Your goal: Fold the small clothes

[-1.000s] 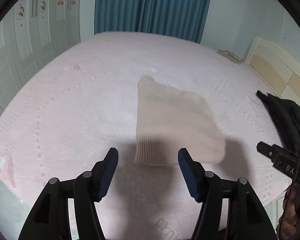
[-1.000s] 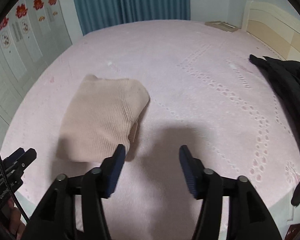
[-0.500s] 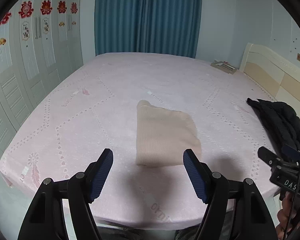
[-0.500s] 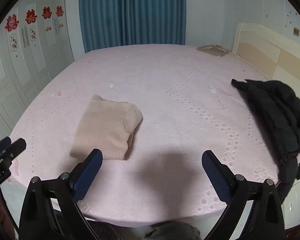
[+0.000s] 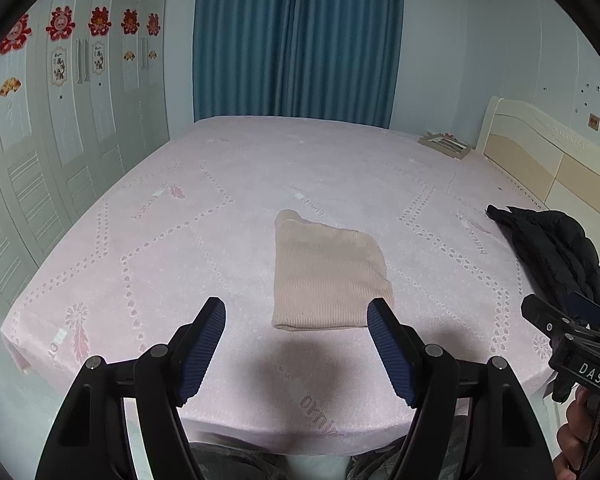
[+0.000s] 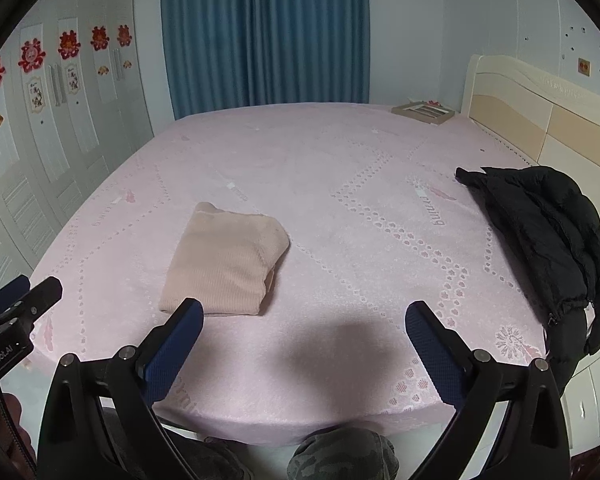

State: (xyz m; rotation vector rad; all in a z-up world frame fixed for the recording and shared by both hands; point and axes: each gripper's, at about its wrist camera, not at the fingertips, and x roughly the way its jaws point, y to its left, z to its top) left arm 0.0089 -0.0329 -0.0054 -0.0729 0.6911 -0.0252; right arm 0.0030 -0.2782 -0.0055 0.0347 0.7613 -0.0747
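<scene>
A beige knit garment (image 5: 324, 272) lies folded into a small rectangle on the pink bed (image 5: 172, 240), near the front edge. My left gripper (image 5: 296, 306) hangs open above and in front of it, with nothing between its blue pads. In the right wrist view the same folded garment (image 6: 224, 264) sits to the left. My right gripper (image 6: 303, 308) stands wide open over bare bedcover (image 6: 380, 248), holding nothing. Each gripper's tip shows at the edge of the other's view.
A black padded jacket (image 6: 548, 232) lies on the right side of the bed by the cream headboard (image 6: 540, 120). A picture frame (image 6: 422, 112) rests at the far corner. White wardrobe doors (image 5: 40, 140) line the left wall, blue curtains (image 5: 296, 40) hang behind.
Both grippers have pulled back and risen away from the folded garment, and both have opened wider, the right one much more. The garment stays on the bed.
</scene>
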